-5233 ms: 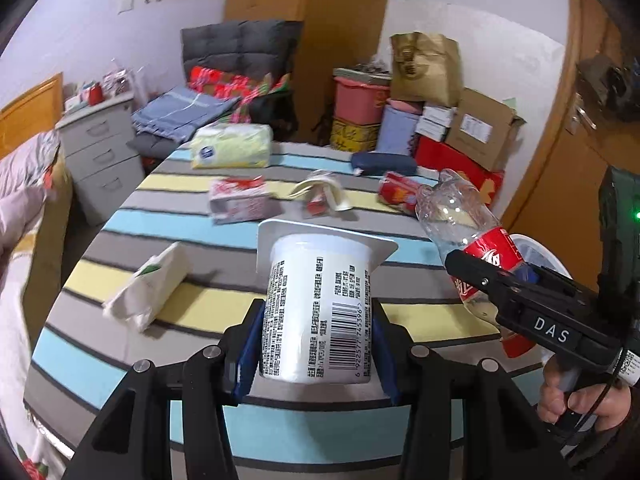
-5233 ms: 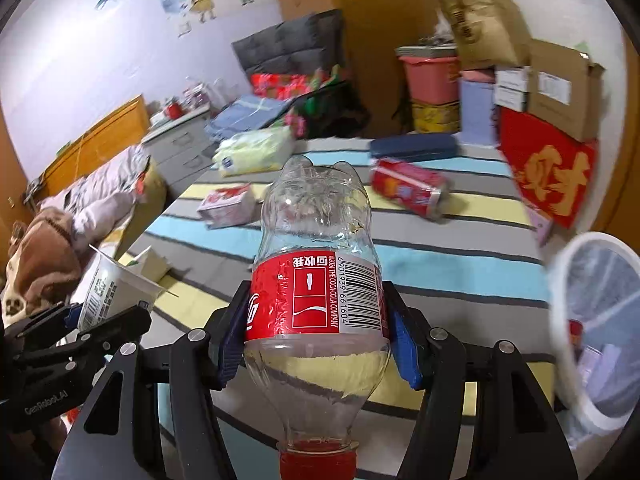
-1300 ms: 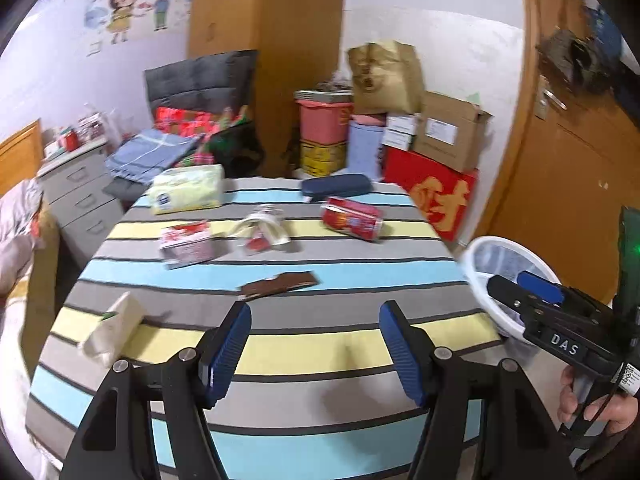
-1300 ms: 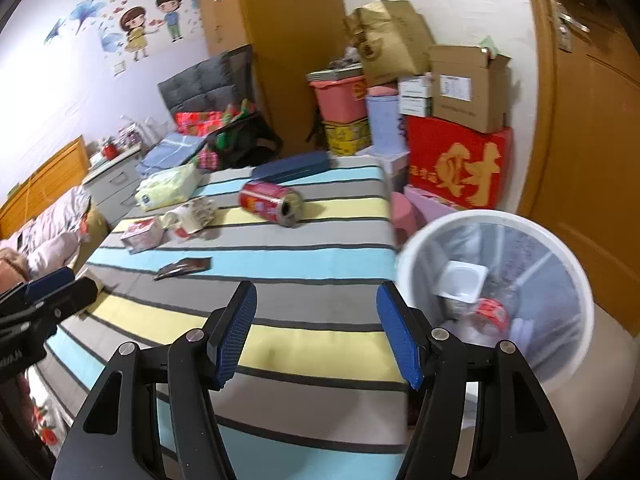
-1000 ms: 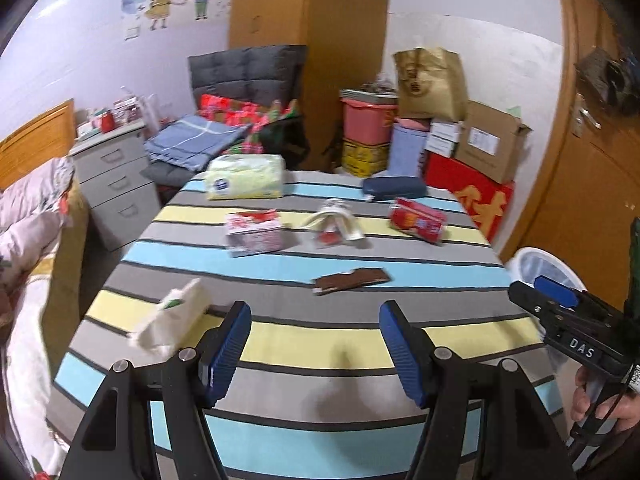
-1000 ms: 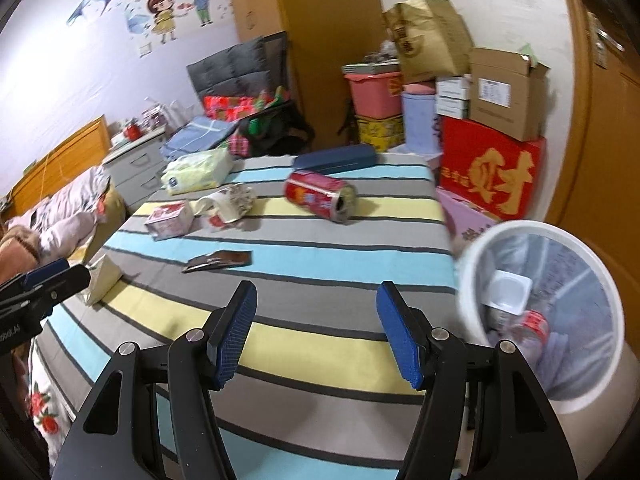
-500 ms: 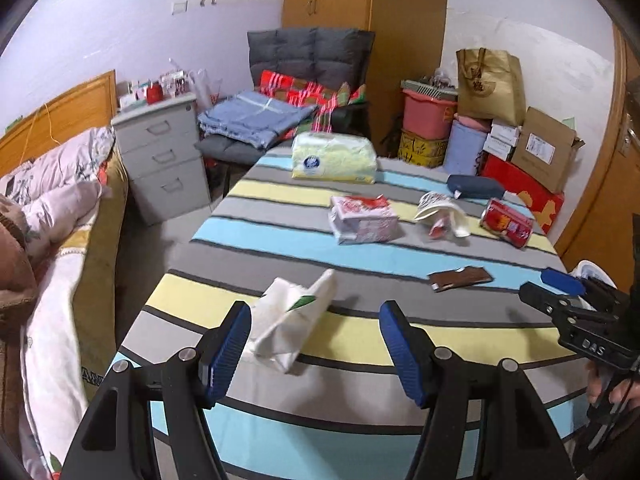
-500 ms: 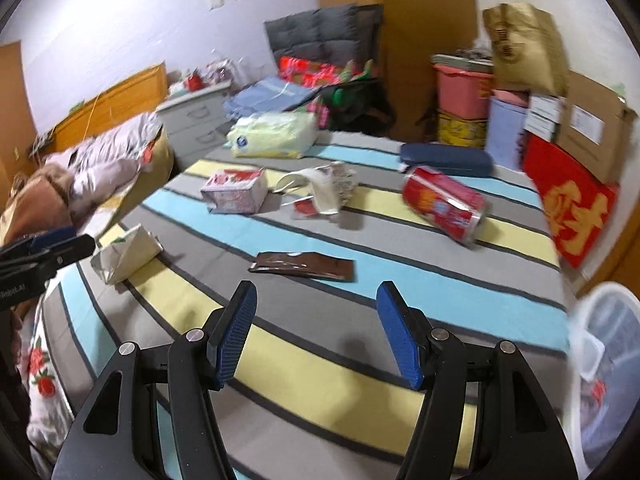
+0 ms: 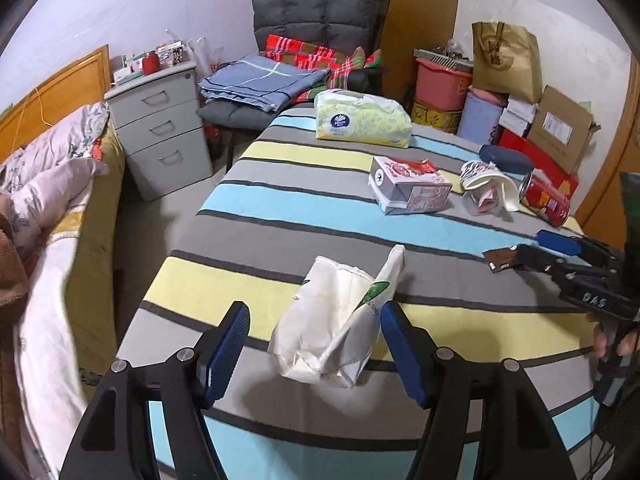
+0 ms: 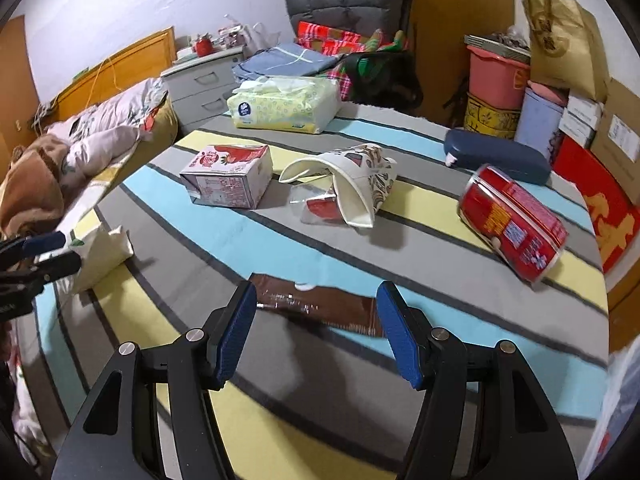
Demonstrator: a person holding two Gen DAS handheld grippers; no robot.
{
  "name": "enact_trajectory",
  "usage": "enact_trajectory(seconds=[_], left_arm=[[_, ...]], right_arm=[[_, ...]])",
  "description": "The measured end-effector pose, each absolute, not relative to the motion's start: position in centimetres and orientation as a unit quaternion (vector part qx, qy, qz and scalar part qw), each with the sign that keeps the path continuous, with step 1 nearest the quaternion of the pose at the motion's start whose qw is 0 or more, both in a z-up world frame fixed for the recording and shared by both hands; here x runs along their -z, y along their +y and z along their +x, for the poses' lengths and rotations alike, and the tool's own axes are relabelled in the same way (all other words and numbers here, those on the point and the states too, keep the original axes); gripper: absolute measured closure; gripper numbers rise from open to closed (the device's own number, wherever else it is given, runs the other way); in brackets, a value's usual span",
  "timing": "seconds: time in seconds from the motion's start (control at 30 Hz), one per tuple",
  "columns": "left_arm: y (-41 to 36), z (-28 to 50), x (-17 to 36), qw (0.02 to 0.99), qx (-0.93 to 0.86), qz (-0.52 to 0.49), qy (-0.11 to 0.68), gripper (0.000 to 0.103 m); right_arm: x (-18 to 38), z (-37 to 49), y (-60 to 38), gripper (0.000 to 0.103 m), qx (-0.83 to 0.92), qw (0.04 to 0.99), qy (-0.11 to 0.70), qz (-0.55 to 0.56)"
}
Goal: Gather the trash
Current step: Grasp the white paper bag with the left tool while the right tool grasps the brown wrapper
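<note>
My left gripper [image 9: 314, 322] is open, its jaws on either side of a crumpled white paper bag [image 9: 340, 316] on the striped table [image 9: 248, 280]; no contact shows. My right gripper [image 10: 316, 312] is open, just above a flat brown wrapper [image 10: 316, 304]. Further back lie a strawberry milk carton [image 10: 228, 180], a crushed paper cup [image 10: 352, 184] with a red scrap under it, and a red can [image 10: 514, 222] on its side. The right gripper also shows in the left wrist view [image 9: 560, 256], and the left gripper at the left edge of the right wrist view [image 10: 44, 252].
A yellow tissue pack [image 10: 284, 106] and a dark blue case [image 10: 496, 158] sit at the table's far side. A bed [image 9: 44, 208] lies left, grey drawers [image 9: 160, 128] behind it. Boxes and bins [image 9: 508, 100] stack by the wall. The white bin's edge [image 10: 618, 412] shows at the right.
Both grippers moved left and lower toward the table. The left one closed in on the white bag, which now sits between its jaws. The right one came down over the brown wrapper.
</note>
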State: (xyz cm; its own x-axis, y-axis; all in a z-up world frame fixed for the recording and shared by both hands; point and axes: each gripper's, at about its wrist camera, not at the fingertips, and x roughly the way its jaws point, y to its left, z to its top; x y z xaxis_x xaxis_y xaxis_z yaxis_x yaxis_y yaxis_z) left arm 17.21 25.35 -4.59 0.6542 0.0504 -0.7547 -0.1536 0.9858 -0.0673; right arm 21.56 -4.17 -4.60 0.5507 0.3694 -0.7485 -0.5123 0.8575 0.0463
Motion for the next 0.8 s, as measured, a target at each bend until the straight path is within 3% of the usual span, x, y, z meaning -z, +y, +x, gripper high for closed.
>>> enact_trajectory(seconds=[0.37, 0.8], left_arm=[[23.7, 18.0, 6.3, 0.895, -0.009, -0.076, 0.440, 0.033], [24.1, 18.0, 5.5, 0.899, -0.022, -0.072, 0.431, 0.033]], right_arm=[[5.7, 21.2, -2.7, 0.039, -0.290, 0.840, 0.426, -0.171], [5.2, 21.2, -2.3, 0.039, -0.298, 0.846, 0.413, -0.157]])
